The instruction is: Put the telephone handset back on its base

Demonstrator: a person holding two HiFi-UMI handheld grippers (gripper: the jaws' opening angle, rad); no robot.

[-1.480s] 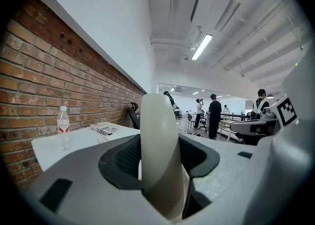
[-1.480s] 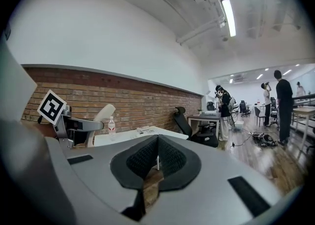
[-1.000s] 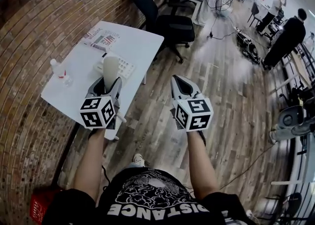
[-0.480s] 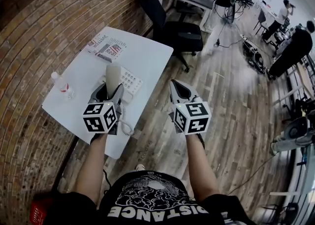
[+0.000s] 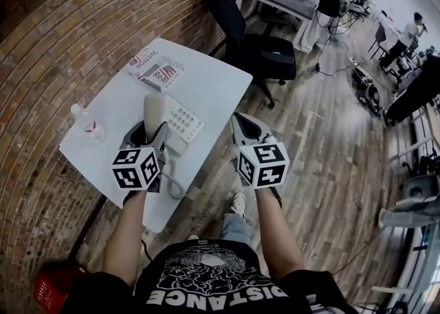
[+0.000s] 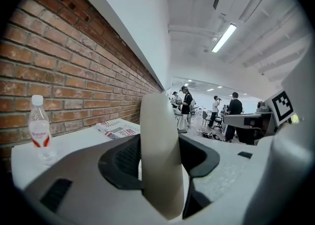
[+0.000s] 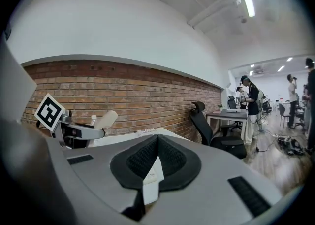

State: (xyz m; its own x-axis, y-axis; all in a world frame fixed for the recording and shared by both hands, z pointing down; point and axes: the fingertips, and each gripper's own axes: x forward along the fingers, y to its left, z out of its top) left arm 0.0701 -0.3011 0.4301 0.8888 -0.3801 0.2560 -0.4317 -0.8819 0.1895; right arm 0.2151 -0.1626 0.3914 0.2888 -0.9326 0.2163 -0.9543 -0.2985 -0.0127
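The handset (image 5: pixel 152 108) is gripped by the left gripper (image 5: pixel 149 131), whose jaws are spread wide around it. In the left gripper view both pads are seen pressed against the handset's sides. The handset is held on end, its rounded tip pointed up and away from the person. In the right gripper view it is seen leaning slightly.

The handset is held over the white table (image 5: pixel 206 86), at the left side of the base (image 5: pixel 181 121) and just beside the keypad. Whether it touches the base cannot be told. A coiled cord (image 5: pixel 174 183) is seen hanging at the table's near edge, below the left gripper.

The right gripper (image 5: pixel 241 121) is held off the table's right edge, above the wooden floor (image 5: pixel 323 154). It is level with the left gripper and well apart from it. Its jaws are closed, the pad tips are met, and nothing is held between them. Only a sliver of table is seen through the gap below the tips.

A bottle (image 5: pixel 86 122) is stood near the table's left edge, by the brick wall (image 5: pixel 48 51). A book (image 5: pixel 157 71) is laid at the far end of the table. A black chair (image 5: pixel 256 45) is placed beyond the table.
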